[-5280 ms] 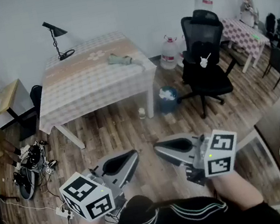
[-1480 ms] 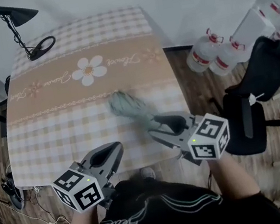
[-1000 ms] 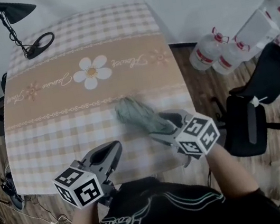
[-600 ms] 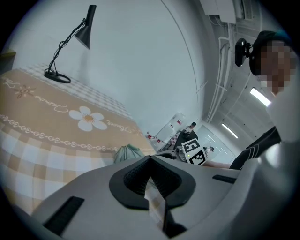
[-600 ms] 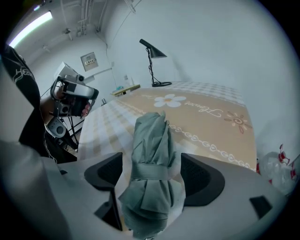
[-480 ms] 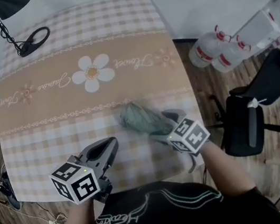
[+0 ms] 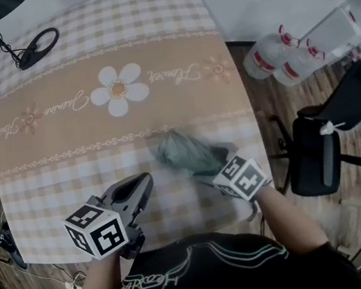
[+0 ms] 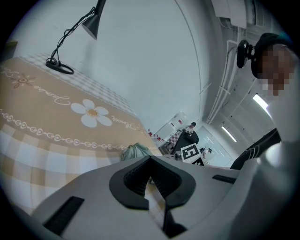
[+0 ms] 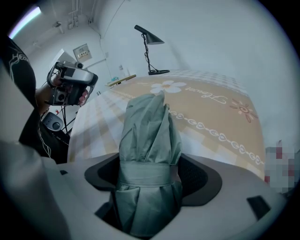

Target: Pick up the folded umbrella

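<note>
The folded grey-green umbrella (image 7: pixel 180 149) lies on the table (image 7: pixel 83 143) near its front right corner, strap wrapped round its middle. My right gripper (image 7: pixel 206 163) is lowered over its near end. In the right gripper view the umbrella (image 9: pixel 147 131) runs up between the jaws of that gripper (image 9: pixel 152 161), which stand wide on both sides of it without pressing. My left gripper (image 7: pixel 140 182) hovers over the checked cloth to the left of the umbrella, its jaws together on nothing. From the left gripper (image 8: pixel 150 161) view the umbrella (image 8: pixel 136 151) shows just beyond.
A black desk lamp (image 7: pixel 35 45) stands at the table's far left corner. Water bottles (image 7: pixel 276 61) and a black office chair (image 7: pixel 320 150) are on the wooden floor to the right. The table's front edge runs just below both grippers.
My right gripper has come down over the umbrella's near end, so its jaws now straddle it. The left gripper has moved forward and lower over the cloth.
</note>
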A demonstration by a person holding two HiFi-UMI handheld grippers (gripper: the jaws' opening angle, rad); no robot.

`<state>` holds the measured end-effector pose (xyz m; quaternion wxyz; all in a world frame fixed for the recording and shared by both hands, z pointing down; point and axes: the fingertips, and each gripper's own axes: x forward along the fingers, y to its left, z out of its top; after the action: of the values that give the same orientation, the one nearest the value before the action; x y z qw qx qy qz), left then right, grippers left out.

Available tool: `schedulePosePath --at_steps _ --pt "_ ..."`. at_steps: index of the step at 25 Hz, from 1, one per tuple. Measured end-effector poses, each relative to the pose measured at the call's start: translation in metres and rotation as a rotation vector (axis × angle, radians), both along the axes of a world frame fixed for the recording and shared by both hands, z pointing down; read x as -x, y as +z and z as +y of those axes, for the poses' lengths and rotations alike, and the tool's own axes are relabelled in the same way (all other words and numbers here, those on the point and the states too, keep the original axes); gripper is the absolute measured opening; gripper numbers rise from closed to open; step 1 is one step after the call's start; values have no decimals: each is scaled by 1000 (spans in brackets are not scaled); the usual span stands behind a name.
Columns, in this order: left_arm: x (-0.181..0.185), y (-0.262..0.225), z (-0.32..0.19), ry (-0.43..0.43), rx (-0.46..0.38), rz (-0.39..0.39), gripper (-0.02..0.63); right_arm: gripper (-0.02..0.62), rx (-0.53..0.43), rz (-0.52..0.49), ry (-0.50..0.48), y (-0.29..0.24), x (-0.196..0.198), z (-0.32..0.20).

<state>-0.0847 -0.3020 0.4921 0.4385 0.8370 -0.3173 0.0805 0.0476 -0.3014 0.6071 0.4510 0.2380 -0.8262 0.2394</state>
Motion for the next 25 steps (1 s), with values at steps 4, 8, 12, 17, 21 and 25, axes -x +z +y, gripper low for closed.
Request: schedulePosePath --at_steps 4,8,12,17,21,25 --pt "2 6 -2 12 12 -3 -3 374 -43 64 -27 5 1 1" --pt "3 10 -4 23 20 2 -3 347 -57 96 -22 6 0 2" --pt "5 16 -7 32 40 14 -3 330 -36 126 -27 7 1 2" --pt "8 21 -11 50 49 30 -3 311 -23 142 -9 6 0 3" --pt "10 26 -12 67 63 29 -3 299 -33 138 9 5 0 2" --pt "11 27 -9 78 65 26 -3 295 -34 129 14 5 -1 2"
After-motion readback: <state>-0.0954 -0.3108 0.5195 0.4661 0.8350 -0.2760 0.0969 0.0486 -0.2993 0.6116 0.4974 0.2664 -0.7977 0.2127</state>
